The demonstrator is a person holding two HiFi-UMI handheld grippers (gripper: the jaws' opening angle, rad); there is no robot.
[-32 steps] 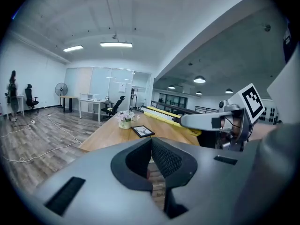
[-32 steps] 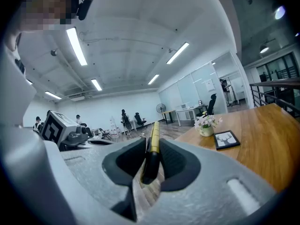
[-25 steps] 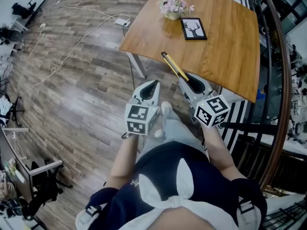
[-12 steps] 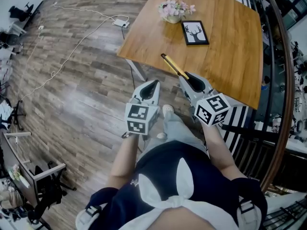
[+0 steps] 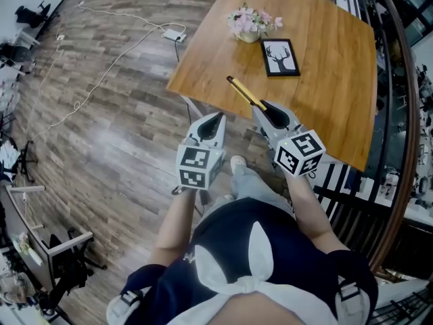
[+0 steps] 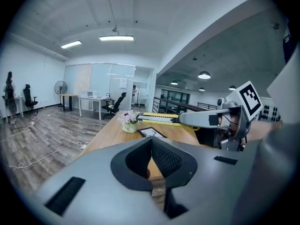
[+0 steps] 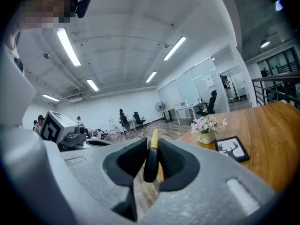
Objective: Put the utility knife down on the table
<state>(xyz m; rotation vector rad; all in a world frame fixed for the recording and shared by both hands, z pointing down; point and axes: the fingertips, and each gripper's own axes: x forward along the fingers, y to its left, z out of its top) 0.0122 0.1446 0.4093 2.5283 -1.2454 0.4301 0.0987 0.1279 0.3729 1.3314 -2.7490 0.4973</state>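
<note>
My right gripper (image 5: pixel 266 111) is shut on a yellow and black utility knife (image 5: pixel 245 93), which sticks out ahead over the near corner of the wooden table (image 5: pixel 325 87). In the right gripper view the knife (image 7: pixel 151 161) stands upright between the pads. The left gripper (image 5: pixel 215 119) hangs beside it over the floor, left of the table's corner, jaws together and nothing in them. From the left gripper view the knife (image 6: pixel 159 119) lies level above the tabletop (image 6: pixel 110 135).
A small pot of flowers (image 5: pixel 250 24) and a black framed deer picture (image 5: pixel 279 57) stand on the table's far half. A white cable with an adapter (image 5: pixel 172 34) runs across the wood floor on the left. A curved railing (image 5: pixel 400 114) borders the right side.
Both grippers and the person have moved forward, so the table lies nearer. The knife's tip now reaches further over the table's near corner. The grip on the knife looks the same.
</note>
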